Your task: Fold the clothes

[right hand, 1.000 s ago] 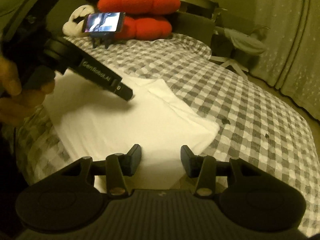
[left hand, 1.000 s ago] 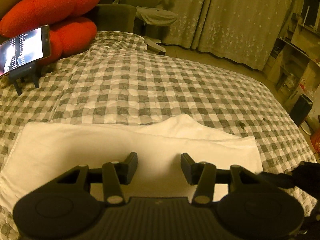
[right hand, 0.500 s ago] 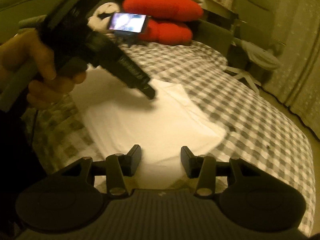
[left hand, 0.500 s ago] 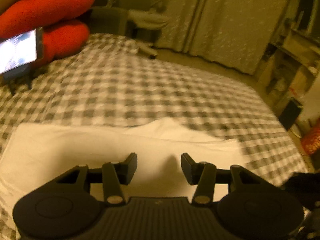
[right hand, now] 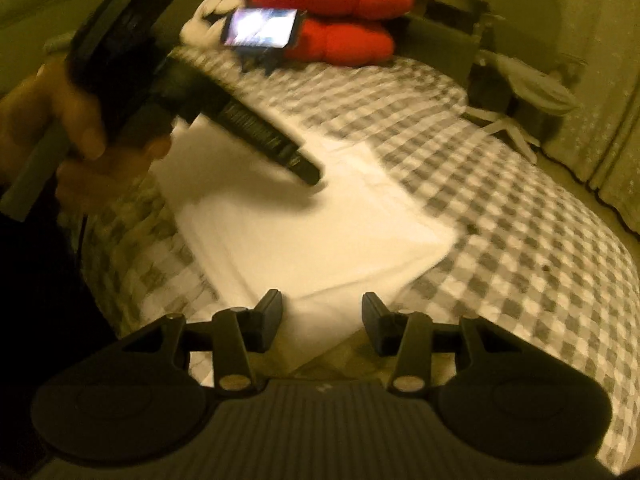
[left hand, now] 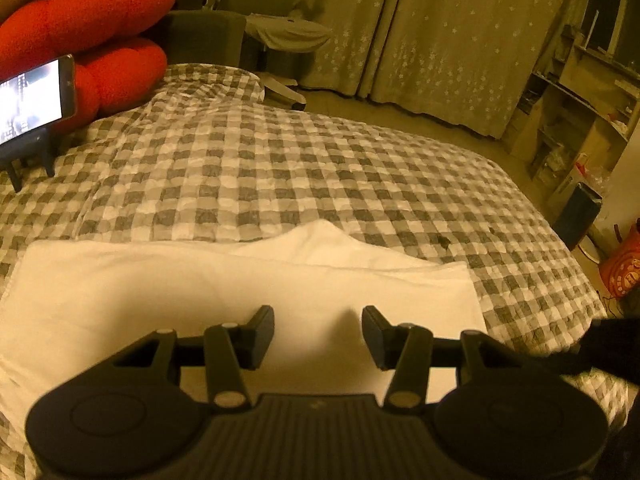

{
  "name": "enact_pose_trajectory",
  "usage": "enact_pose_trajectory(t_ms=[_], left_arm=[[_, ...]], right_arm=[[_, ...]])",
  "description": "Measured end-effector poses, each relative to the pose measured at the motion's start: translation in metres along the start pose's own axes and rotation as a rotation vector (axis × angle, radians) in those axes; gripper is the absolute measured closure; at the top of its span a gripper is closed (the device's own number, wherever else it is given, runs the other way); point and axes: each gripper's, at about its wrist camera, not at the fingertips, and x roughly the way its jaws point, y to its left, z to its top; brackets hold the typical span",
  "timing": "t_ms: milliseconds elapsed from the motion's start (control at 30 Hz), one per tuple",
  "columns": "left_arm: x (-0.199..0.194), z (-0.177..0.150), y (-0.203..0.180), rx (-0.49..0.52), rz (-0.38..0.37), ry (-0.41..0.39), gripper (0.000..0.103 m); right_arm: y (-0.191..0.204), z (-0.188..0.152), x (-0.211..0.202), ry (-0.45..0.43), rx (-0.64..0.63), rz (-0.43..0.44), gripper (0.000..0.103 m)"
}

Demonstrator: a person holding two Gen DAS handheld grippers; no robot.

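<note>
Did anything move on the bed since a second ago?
Only the left gripper: seen from the right, it swung further over the white folded cloth. Right gripper has just opened slightly; nothing grabbed or let go. Cloth, phone, red cushions stayed put.

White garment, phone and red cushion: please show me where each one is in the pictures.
white garment (left hand: 240,292), left wrist view, middle of the top layer.
phone (right hand: 262,28), right wrist view, middle of the lit screen.
red cushion (left hand: 88,12), left wrist view, upper lobe.

light: dim, warm yellow cast | right wrist view: motion blur | edges: fisheye bending, dark corners
</note>
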Motion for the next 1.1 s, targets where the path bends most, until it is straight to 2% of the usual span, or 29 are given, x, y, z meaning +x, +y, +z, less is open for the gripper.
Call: enact_pose_trajectory(t_ms=[100,200,333,500,600,700,833,933,1000,1067,1100], left_arm=[[0.001,-0.003,-0.006,0.021,-0.009,0.009,0.056],[0.001,-0.009,-0.019,0.072,0.01,0.0,0.056],[-0.004,-0.013,-0.027,0.118,0.028,-0.03,0.056],[-0.005,-0.011,-0.027,0.107,0.029,-0.043,0.056],[-0.007,-0.012,-0.029,0.109,0.027,-0.047,0.056],[-0.006,-0.015,-0.03,0.114,0.026,-0.039,0.056],[-0.002,-0.019,-0.032,0.108,0.018,-0.014,0.056],[-0.001,-0.021,-0.032,0.09,0.007,-0.004,0.055],[-0.002,-0.022,-0.03,0.08,-0.001,-0.002,0.055],[-0.002,-0.023,-0.03,0.074,-0.004,0.001,0.055],[-0.002,-0.023,-0.03,0.075,-0.004,0.001,0.055]], right_arm=[[-0.022,0.0,0.006,0.018,0.147,-0.038,0.051],[-0.036,-0.001,0.019,0.051,0.206,-0.111,0.051],[-0.045,0.004,0.02,0.013,0.28,-0.11,0.051],[-0.053,0.007,0.03,0.001,0.378,-0.153,0.051],[-0.062,0.012,0.03,-0.045,0.454,-0.122,0.051],[-0.065,0.017,0.03,-0.072,0.475,-0.107,0.051],[-0.066,0.02,0.042,-0.054,0.476,-0.129,0.051],[-0.062,0.018,0.049,-0.065,0.446,-0.17,0.058],[-0.061,0.018,0.051,-0.077,0.441,-0.181,0.074],[-0.062,0.018,0.051,-0.089,0.446,-0.179,0.084],[-0.062,0.018,0.051,-0.091,0.444,-0.186,0.084]])
